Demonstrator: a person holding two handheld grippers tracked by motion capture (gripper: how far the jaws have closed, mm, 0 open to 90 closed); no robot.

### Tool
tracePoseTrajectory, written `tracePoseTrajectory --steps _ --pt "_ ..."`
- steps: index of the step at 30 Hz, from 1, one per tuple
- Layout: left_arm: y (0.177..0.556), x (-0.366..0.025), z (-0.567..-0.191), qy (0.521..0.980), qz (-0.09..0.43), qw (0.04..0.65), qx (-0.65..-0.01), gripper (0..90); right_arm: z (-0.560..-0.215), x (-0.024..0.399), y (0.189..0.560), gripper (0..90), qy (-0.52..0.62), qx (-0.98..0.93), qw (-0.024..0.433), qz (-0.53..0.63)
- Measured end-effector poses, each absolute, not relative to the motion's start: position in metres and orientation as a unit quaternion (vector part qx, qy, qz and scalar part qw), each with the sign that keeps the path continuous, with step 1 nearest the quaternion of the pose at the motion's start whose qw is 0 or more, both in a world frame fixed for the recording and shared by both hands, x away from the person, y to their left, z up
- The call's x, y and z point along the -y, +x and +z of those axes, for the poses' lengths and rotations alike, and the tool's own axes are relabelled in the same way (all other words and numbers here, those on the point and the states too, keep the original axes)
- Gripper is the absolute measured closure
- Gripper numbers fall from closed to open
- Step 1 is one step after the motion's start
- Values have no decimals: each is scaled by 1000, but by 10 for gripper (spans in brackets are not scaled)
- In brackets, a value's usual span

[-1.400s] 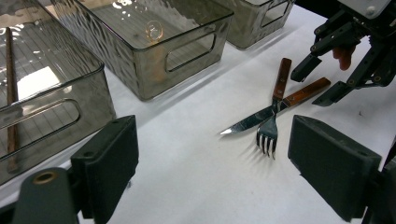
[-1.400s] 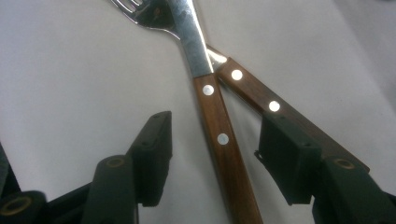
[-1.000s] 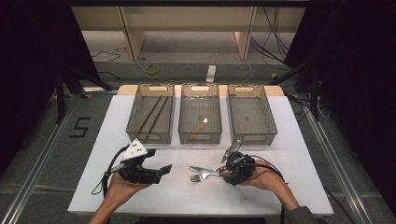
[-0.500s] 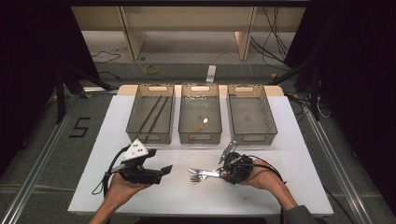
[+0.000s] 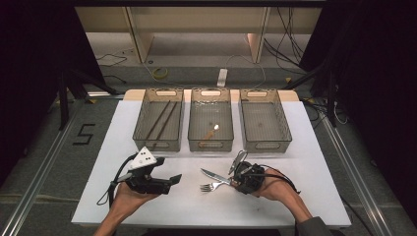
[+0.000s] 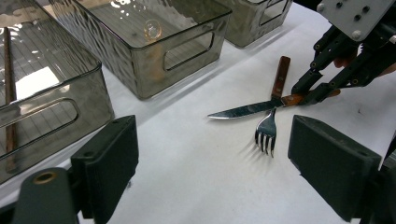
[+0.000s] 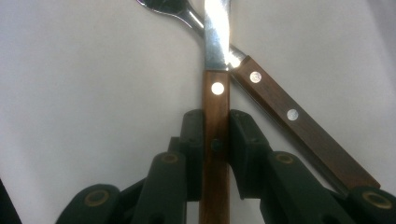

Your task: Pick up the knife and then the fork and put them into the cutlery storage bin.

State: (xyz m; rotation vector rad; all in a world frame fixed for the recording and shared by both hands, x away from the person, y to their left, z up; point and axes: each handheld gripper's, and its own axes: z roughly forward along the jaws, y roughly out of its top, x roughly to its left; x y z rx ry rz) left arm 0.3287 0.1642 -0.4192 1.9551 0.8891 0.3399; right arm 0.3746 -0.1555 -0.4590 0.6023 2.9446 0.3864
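Wood-handled knife (image 7: 215, 116) lies on the white table (image 5: 314, 147) near its front edge, crossing over the fork (image 6: 267, 130). Right gripper (image 7: 215, 140) has just been closing; jaws now clamp the knife handle from both sides, prob. to lift it clear w/o dragging the fork. Left gripper (image 6: 210, 154) hovers nearby, jaws apart & empty, likely waiting. Three clear bins (image 5: 211, 142) sit behind, presumably for sorting cutlery.

A lab or recording studio, not a home: black curtains (image 5: 29, 59) close in the left and right sides, a white counter (image 5: 305, 147) stands on a grey floor with metal rails (image 5: 39, 177) (a taped "5" (image 5: 84, 133) beside the left one), and loose cables (image 5: 162, 73) lie before bare shelving (image 5: 196, 19) at the far end.
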Motion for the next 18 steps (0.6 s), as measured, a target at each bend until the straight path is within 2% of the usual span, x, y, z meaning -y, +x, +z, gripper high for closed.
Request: tracePoseTrajectory --steps 18 --pt "329 -166 -419 793 138 467 -367 158 -451 161 374 771 218 -964 47 146"
